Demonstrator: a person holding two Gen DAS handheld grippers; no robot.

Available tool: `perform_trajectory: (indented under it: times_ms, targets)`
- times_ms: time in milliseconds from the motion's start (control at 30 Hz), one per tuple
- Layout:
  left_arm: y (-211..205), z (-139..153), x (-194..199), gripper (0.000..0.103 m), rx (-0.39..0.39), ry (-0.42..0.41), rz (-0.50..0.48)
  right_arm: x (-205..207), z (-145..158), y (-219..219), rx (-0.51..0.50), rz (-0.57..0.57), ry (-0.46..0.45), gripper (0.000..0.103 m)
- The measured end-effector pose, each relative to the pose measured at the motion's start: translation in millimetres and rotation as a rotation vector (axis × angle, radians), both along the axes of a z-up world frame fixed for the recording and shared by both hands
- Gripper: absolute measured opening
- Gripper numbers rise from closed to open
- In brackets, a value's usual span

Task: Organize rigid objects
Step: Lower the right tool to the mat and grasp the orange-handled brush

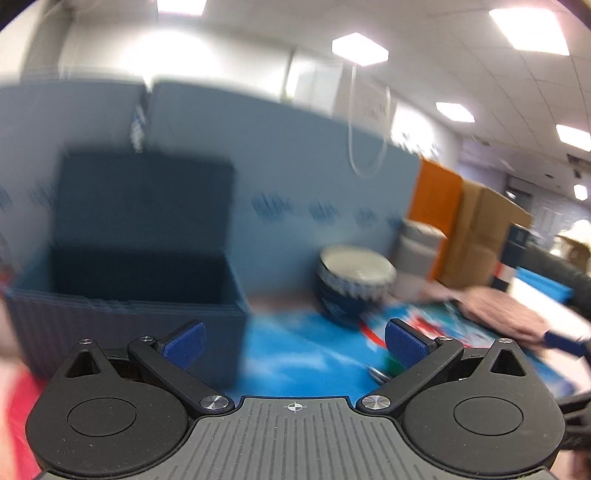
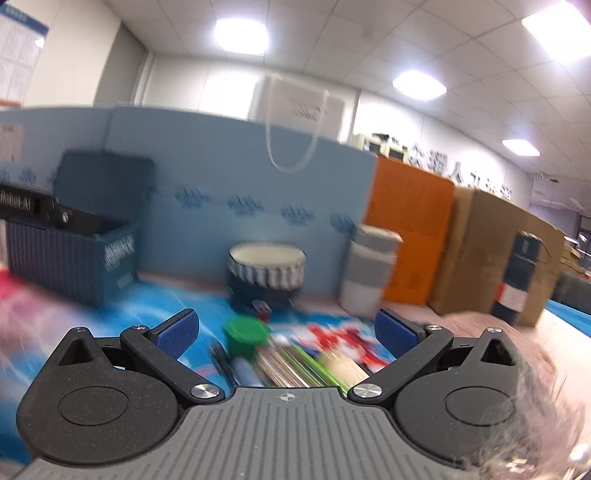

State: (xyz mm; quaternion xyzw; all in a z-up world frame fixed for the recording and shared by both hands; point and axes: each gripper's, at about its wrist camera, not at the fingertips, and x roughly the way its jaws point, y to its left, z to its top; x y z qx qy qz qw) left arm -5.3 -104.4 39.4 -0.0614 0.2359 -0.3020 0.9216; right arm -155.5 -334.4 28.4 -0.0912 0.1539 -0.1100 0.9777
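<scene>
Writing on blue basket (image 2: 74,254) is blurred; both grippers gape.

A pale blue partition (image 2: 229,166) with dark printed marks runs behind the table (image 2: 170,286). A white paper bag (image 2: 299,107) hangs over its top edge. To the right stand an orange panel (image 2: 410,229) and a brown cardboard box (image 2: 487,251). Square ceiling lights (image 2: 242,35) glow in the white tiled ceiling.

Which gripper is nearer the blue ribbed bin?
Left. The left gripper, jaws open, sits right at the blue ribbed bin, which fills its view. The right gripper, jaws open, is farther off over the pens, with the bin off to its left.
</scene>
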Motion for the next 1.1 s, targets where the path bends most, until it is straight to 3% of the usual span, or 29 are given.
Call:
perform_trajectory:
  times_ms: [167, 267, 433, 500, 633, 800, 1100]
  targets:
    - [-14, -14, 24, 0.103, -0.032, 0.272, -0.141, -18, -9, -21, 0.021, -0.022, 0.163, 0.089]
    - [-10, -25, 29, 0.103, -0.114, 0.362, -0.19, -23, -20, -37, 0.174, -0.013, 0.26, 0.078]
    - [-7, -27, 28, 0.103, -0.089, 0.366, -0.198, -13, -37, -46, 0.265, -0.045, 0.369, 0.046]
    - [-3, -25, 29, 0.103, -0.099, 0.369, -0.2, -7, -40, -49, 0.319, -0.041, 0.391, 0.043]
    - [2, -22, 30, 0.103, -0.122, 0.366, -0.197, 11, -39, -45, 0.32, -0.02, 0.414, 0.036]
    - [11, -15, 30, 0.103, -0.157, 0.35, -0.191, 36, -38, -43, 0.311, -0.018, 0.429, 0.016]
    - [36, -1, 36, 0.103, -0.228, 0.319, -0.159, 35, -28, -35, 0.375, -0.014, 0.404, 0.009]
